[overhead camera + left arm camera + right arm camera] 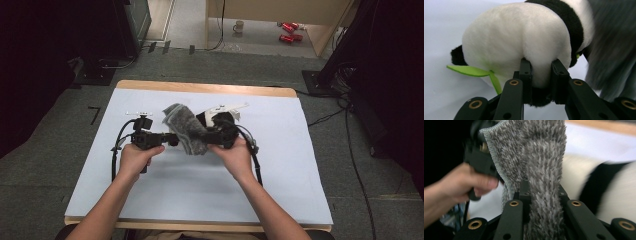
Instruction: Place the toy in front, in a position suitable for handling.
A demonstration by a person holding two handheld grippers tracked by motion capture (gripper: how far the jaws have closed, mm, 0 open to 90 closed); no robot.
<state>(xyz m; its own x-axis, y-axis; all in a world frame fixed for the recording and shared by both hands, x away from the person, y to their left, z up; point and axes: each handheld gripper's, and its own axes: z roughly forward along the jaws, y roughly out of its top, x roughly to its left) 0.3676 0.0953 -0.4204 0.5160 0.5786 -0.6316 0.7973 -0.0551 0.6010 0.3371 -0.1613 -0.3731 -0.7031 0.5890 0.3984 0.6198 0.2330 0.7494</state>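
A black-and-white panda plush [524,37] with a green leaf [471,70] is pinched by its white fur in my left gripper [540,72]. My right gripper [541,192] is shut on a grey fuzzy cloth [541,165], which hangs up between its jaws. In the high view the cloth [184,129] is held over the middle of the table, with the panda [216,118] partly hidden behind it. My left gripper [174,140] comes in from the cloth's left and my right gripper [209,138] from its right. The panda [609,192] is blurred beside the cloth.
The table [165,185] has a white cover. A white strip-shaped item [229,107] and a small white piece [137,113] lie towards the far side. On the floor beyond stand a mug [239,26] and red cans [289,31]. Cables [116,150] trail from both grippers.
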